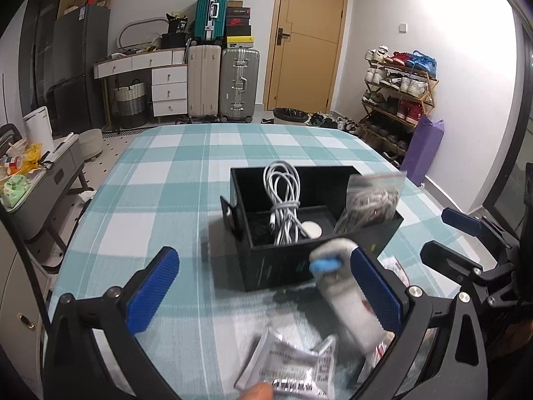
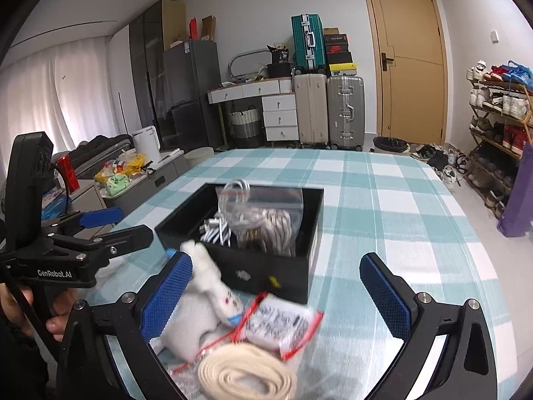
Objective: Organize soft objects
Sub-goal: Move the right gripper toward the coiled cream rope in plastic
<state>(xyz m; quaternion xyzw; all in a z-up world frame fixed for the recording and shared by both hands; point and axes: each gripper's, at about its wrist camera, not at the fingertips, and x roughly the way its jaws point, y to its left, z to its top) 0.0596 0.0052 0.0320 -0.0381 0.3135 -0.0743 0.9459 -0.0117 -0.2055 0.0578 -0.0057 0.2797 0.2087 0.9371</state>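
Note:
A black open box [image 1: 283,263] [image 2: 240,266] stands on the checked table. It holds a coiled white cable [image 1: 283,200] and a zip bag of cord [image 1: 369,203] [image 2: 266,216]. A white sock-like soft item [image 1: 346,293] [image 2: 206,283] lies in front of the box, next to sachets [image 1: 293,366] [image 2: 283,323] and a coil of cream strap [image 2: 246,373]. My left gripper [image 1: 263,290] is open, the sock beside its right finger. My right gripper [image 2: 276,296] is open over the sachets, the sock by its left finger.
The teal-and-white checked tablecloth [image 1: 166,173] [image 2: 399,206] covers the table. A side table with clutter [image 1: 26,173] stands to the left. Suitcases [image 1: 220,80], drawers, a door and a shoe rack [image 1: 396,100] line the far wall.

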